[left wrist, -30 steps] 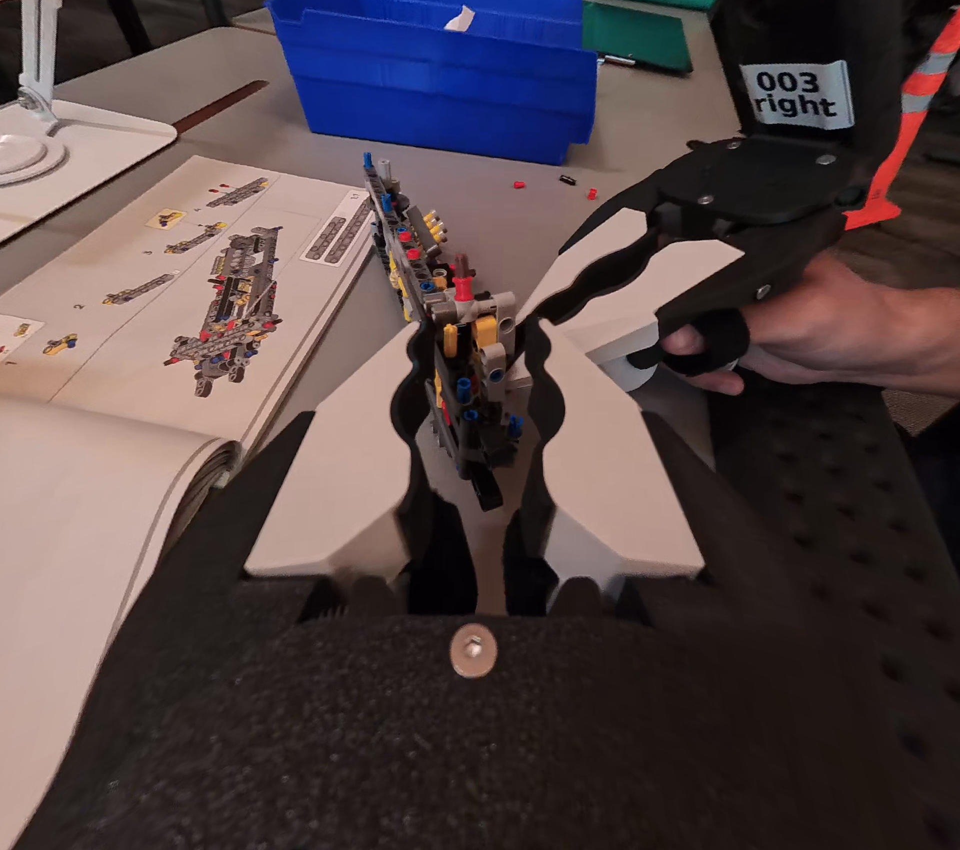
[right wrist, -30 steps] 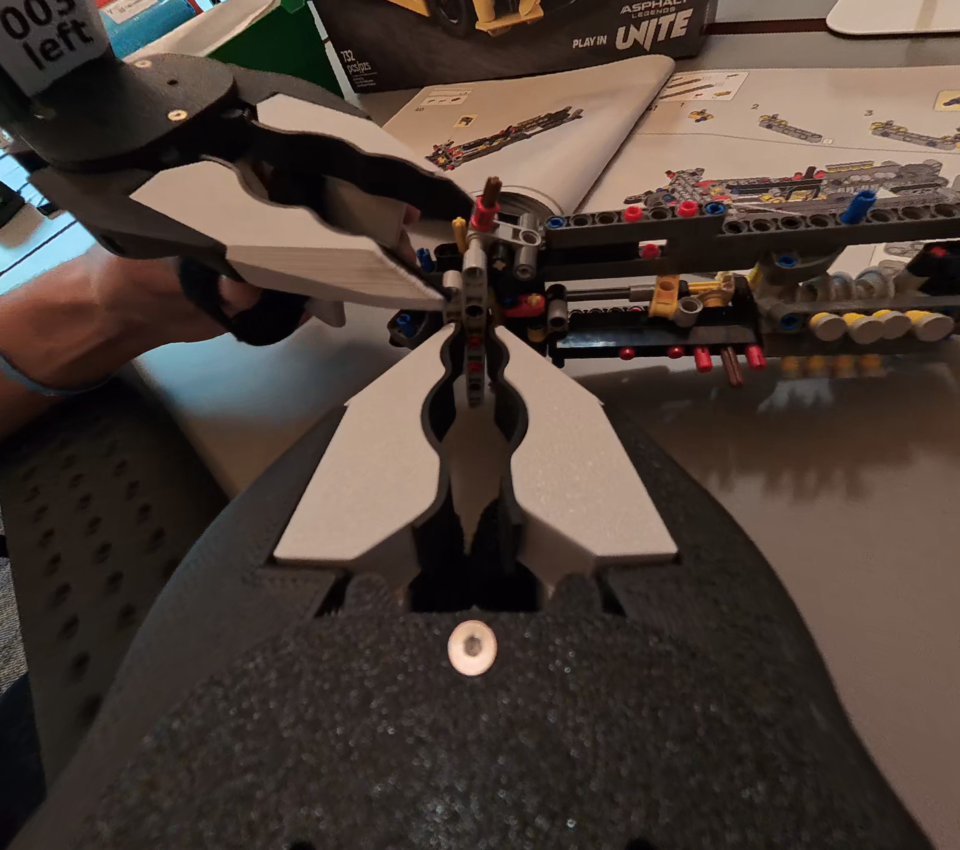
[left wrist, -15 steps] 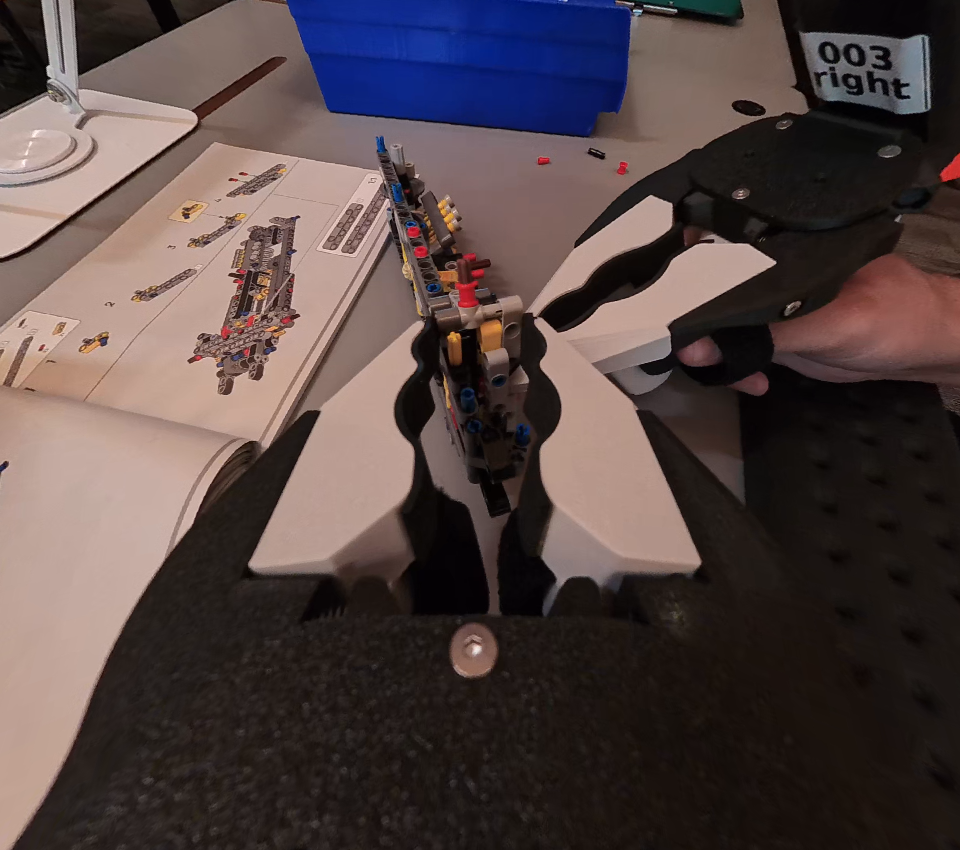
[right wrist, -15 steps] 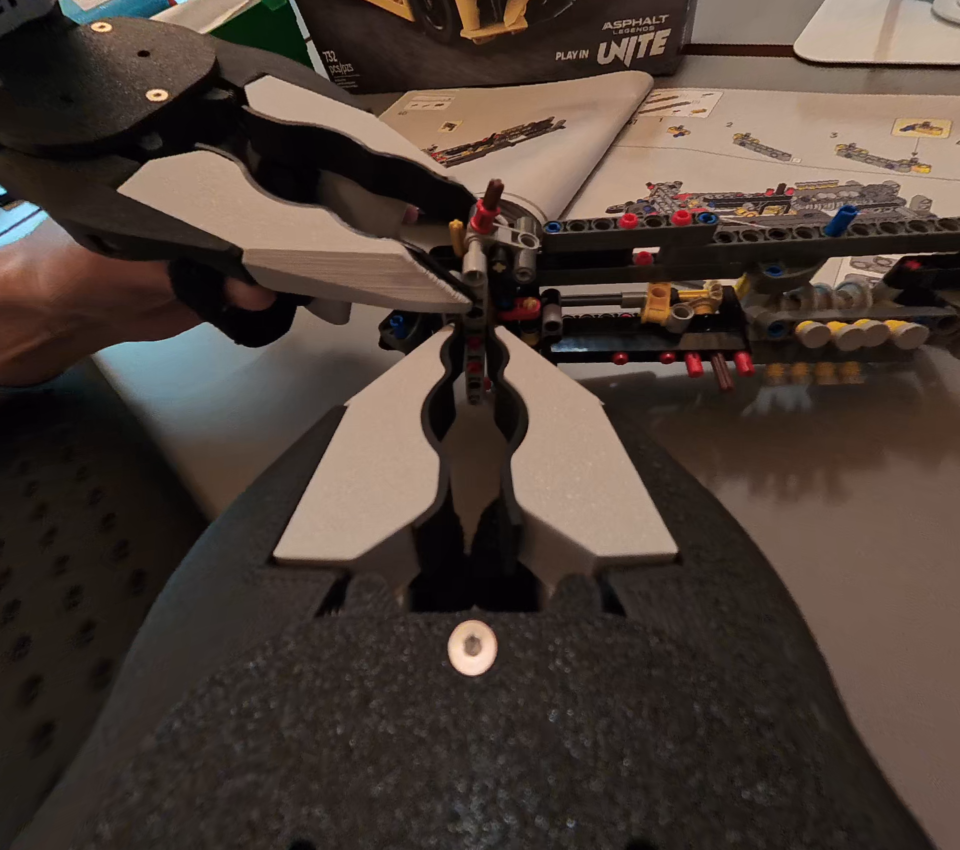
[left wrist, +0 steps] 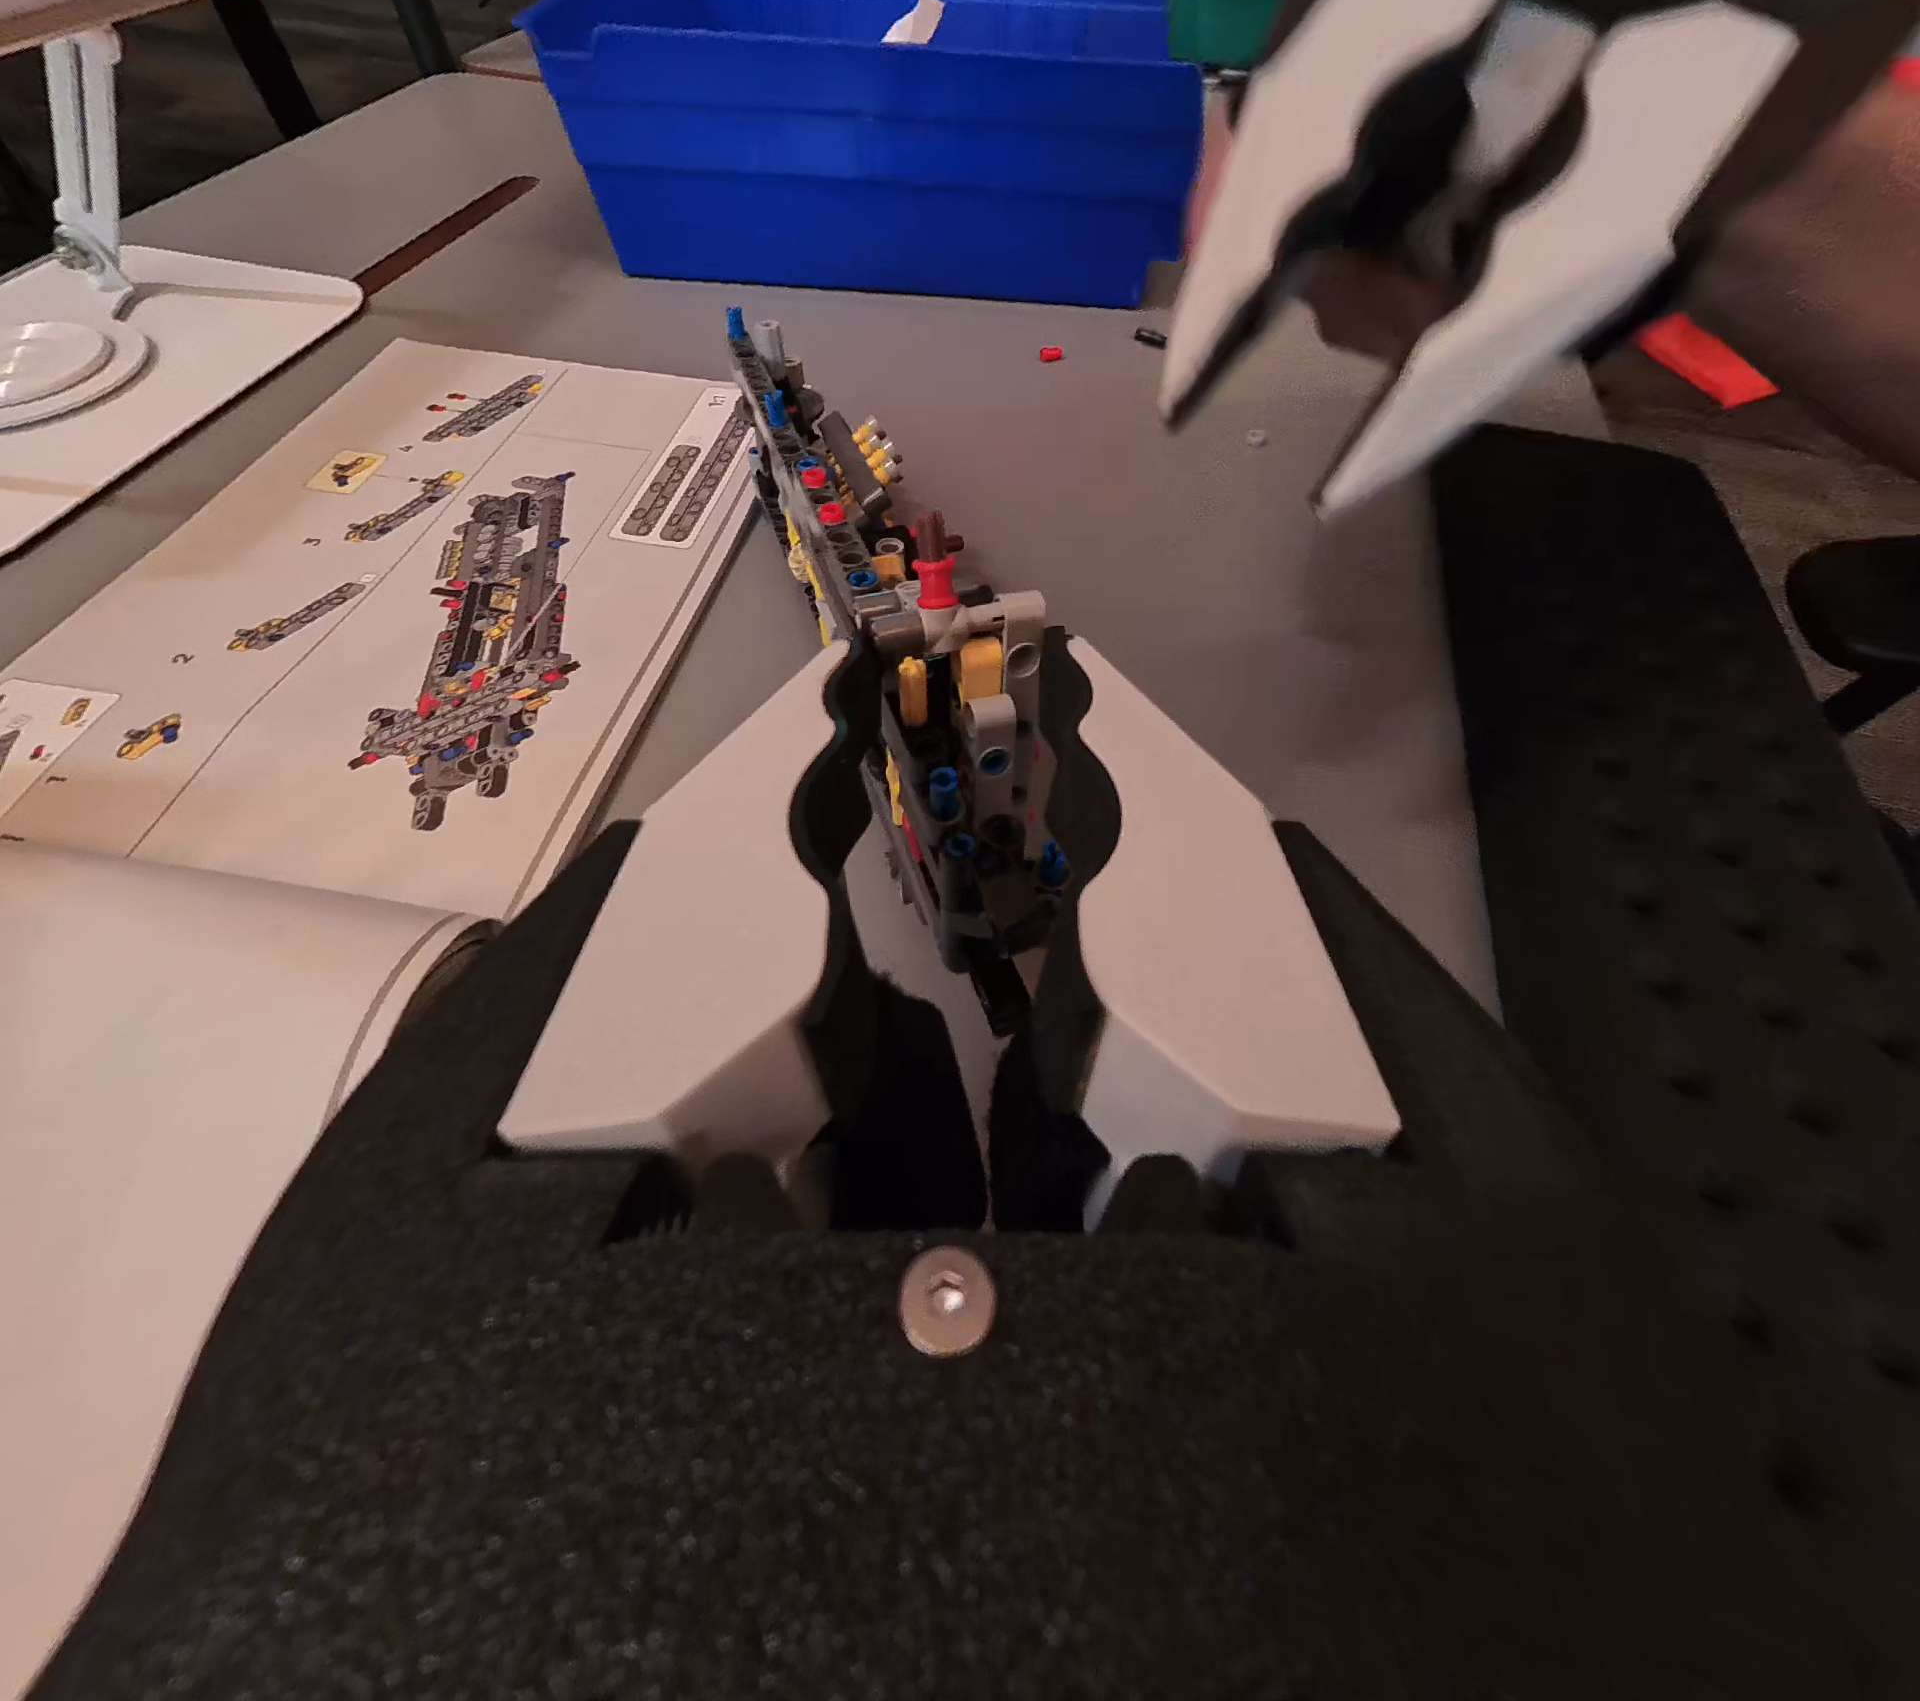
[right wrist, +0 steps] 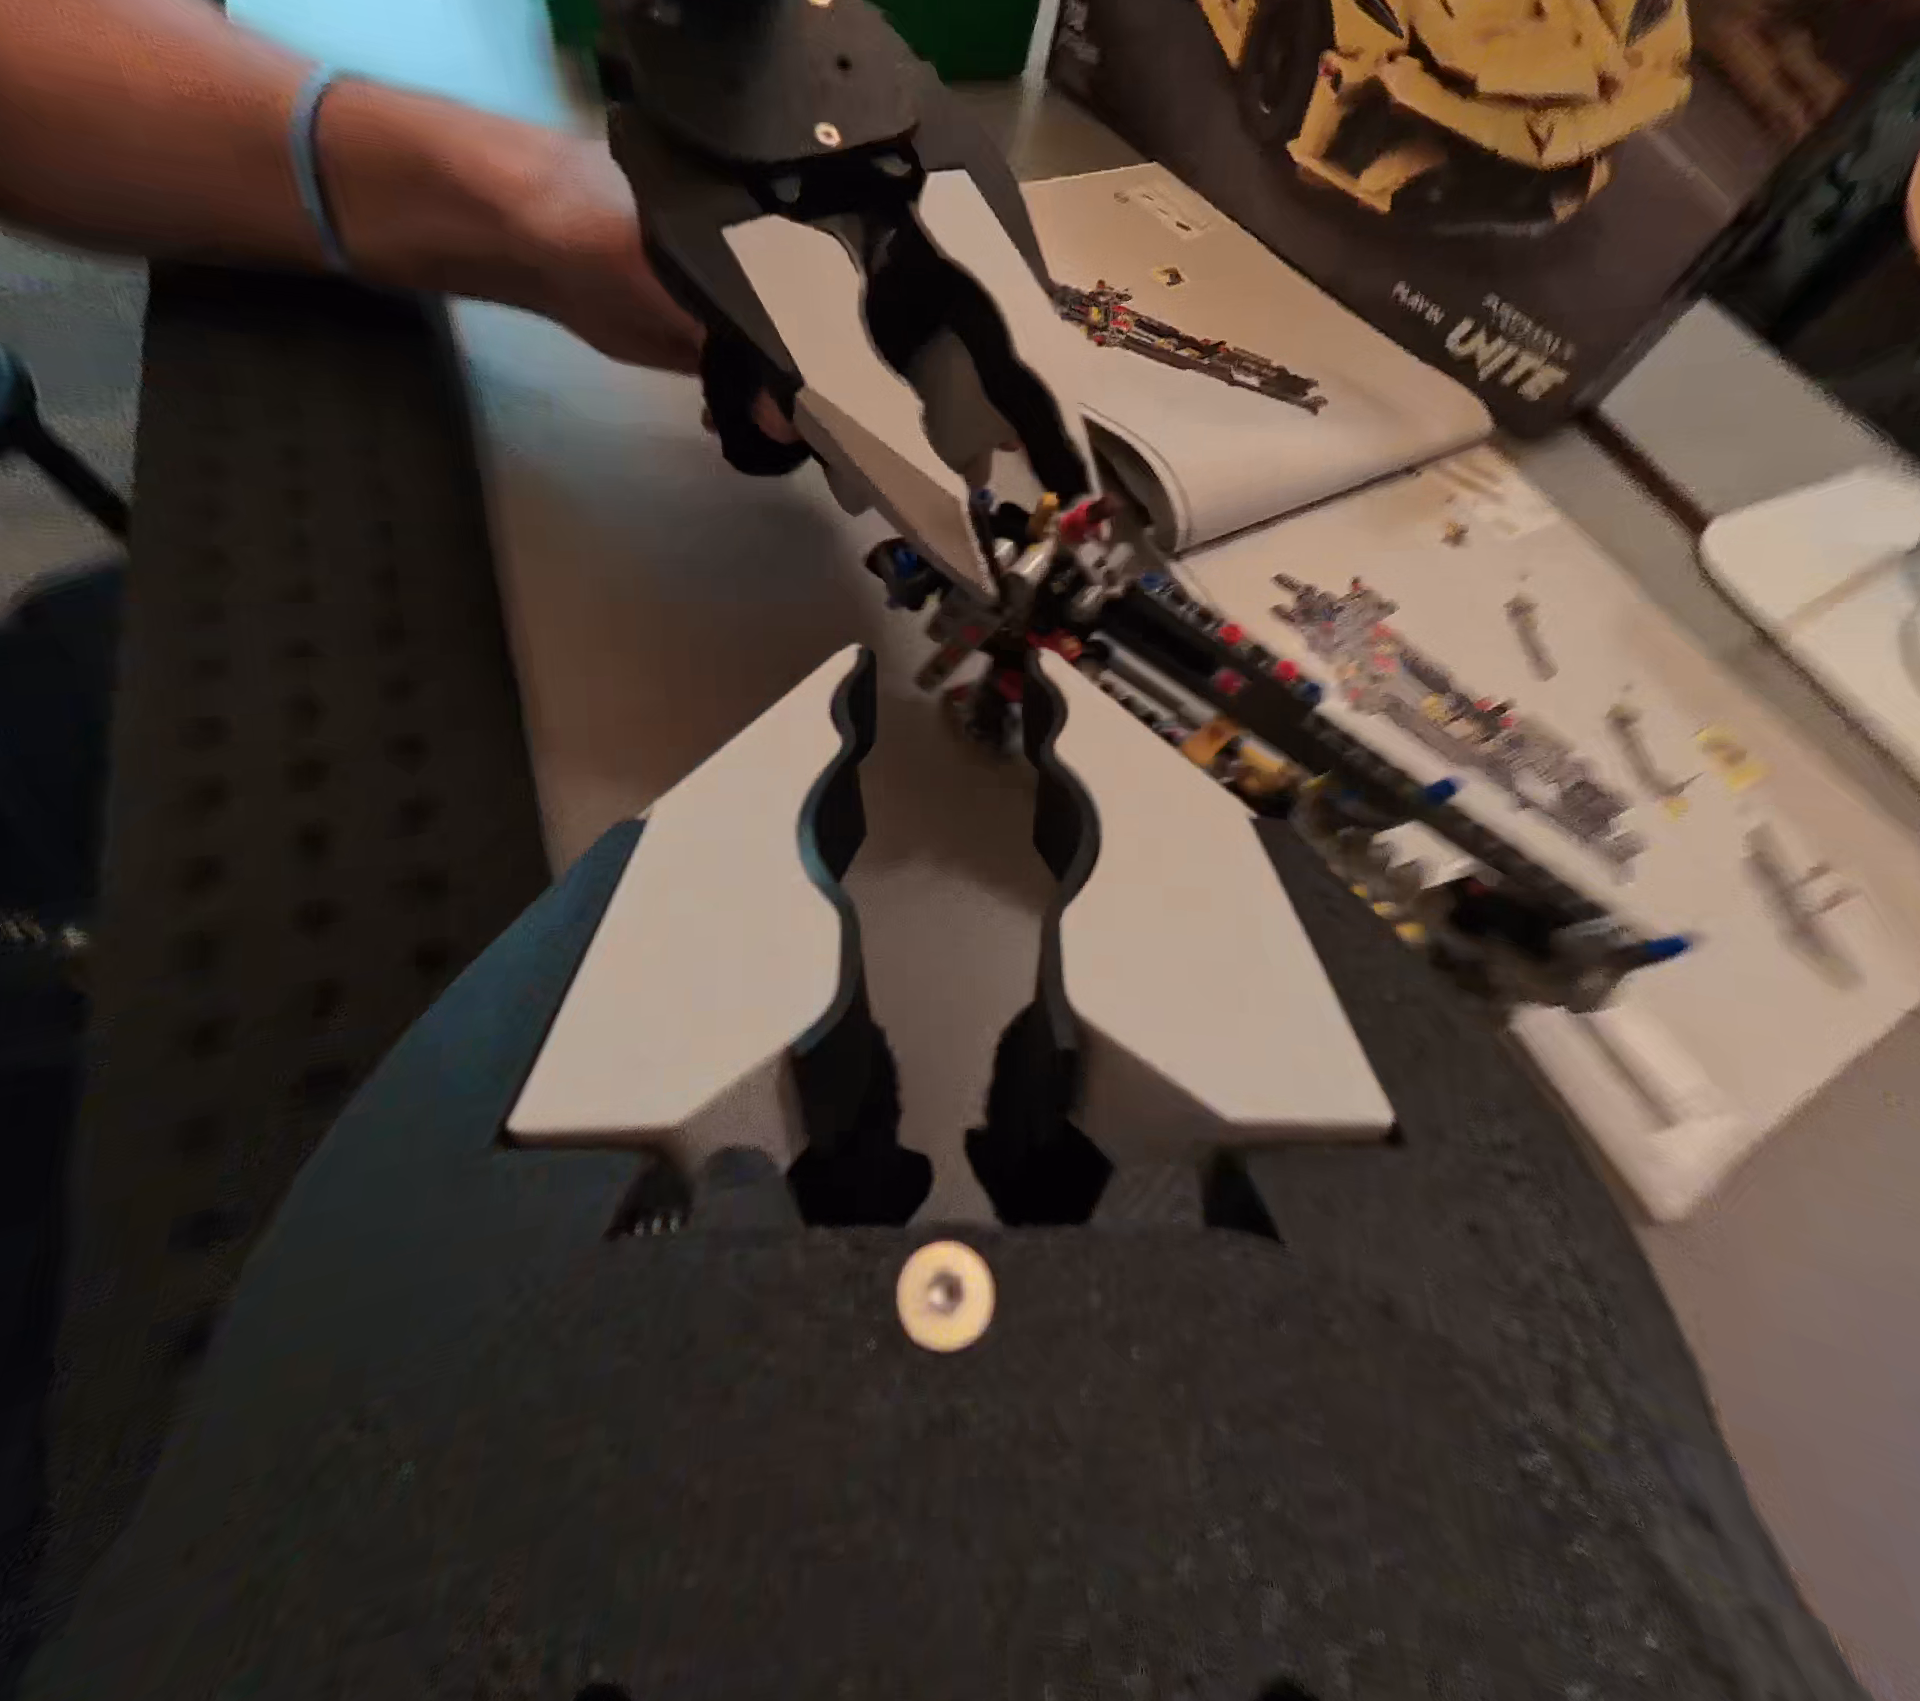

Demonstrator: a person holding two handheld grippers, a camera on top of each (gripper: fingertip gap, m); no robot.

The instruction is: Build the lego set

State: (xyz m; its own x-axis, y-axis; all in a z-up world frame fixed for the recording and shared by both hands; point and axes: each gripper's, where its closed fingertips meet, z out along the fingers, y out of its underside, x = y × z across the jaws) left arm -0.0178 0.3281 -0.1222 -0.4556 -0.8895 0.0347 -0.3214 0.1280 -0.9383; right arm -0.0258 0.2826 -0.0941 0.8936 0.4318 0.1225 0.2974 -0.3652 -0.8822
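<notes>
Open instruction booklet (left wrist: 343, 612) at nine o'clock on the bench (left wrist: 1195, 612), white lamp base (left wrist: 125, 332) beyond it at ten. Dead centre, running from six toward twelve: the lego chassis (left wrist: 831, 498), a long, narrow frame of dark beams studded with red, blue and yellow pins. Near end clamped by the left hand-held gripper (left wrist: 956, 768), pads pressed on both flanks; far end reaching out over the bench beside the booklet's edge. Blue bin (left wrist: 873, 134) at twelve, loose small pieces (left wrist: 1049, 352) at one.

Probably light, stiff along its length, but fragile at the joints: press-fit pins and the upright red-and-brown axle (left wrist: 935, 560) likely to pop or bend under a sideways knock. Long overhang beyond the grip, so apt to sag or twist if swung. Best taken across the solid side beams, as now, clear of protruding pins; a second hold nearer the middle advisable for any pressing.

At one to two o'clock, the right hand-held gripper (left wrist: 1340, 363), blurred, raised well apart from the chassis, fingers spread and empty.

Against half a second ago: then clenched on a piece at the chassis's near end, right beside the left pads; now let go and lifted away. Left grip unchanged.
</notes>
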